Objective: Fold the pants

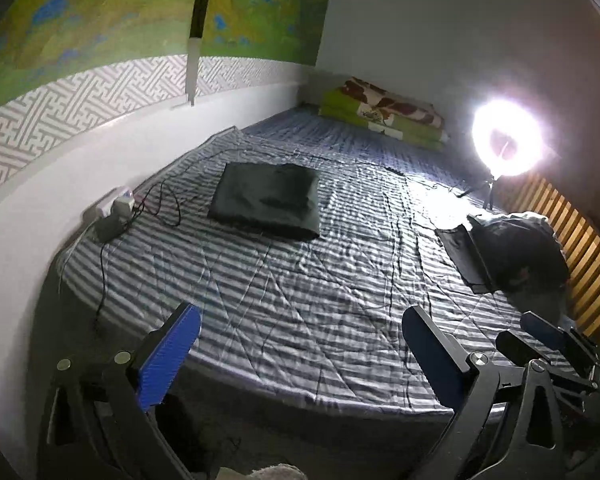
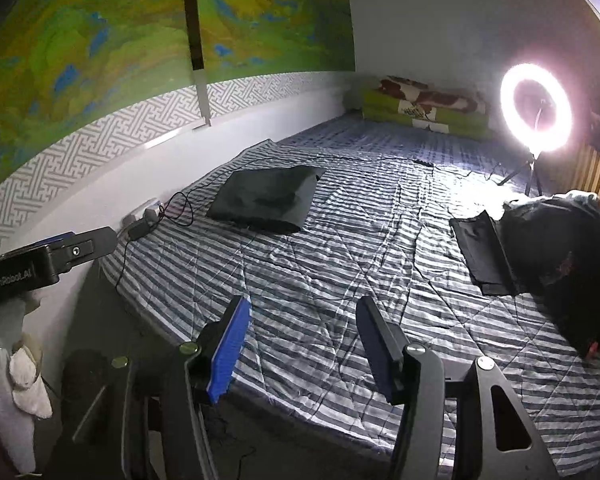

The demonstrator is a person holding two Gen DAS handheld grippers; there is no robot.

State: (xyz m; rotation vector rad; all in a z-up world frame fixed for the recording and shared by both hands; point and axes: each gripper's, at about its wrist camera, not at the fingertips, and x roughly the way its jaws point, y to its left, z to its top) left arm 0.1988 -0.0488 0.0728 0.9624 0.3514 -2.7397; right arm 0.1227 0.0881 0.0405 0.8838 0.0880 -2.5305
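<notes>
L wrist: my left claw (image 1: 300,344) is spread wide, empty, above the striped bed (image 1: 300,300). Folded pants (image 1: 266,200) lie far off near the wall. R wrist: right claw (image 2: 302,344) partly spread, empty; dark pile (image 2: 568,264) at right edge is cut off, can't ID it.

Matt dark cloth folded pants (image 1: 266,200), creased striped cotton-like bedsheet (image 1: 300,300), ribbed blue pads on jaws, slatted wood headboard (image 1: 580,248)

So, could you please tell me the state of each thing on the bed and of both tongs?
Folded pants: folded flat, lying free.
Dark clothes pile: crumpled, unfolded.
Ring light: on.
Left tongs: open, empty.
Right tongs: open, empty.
</notes>
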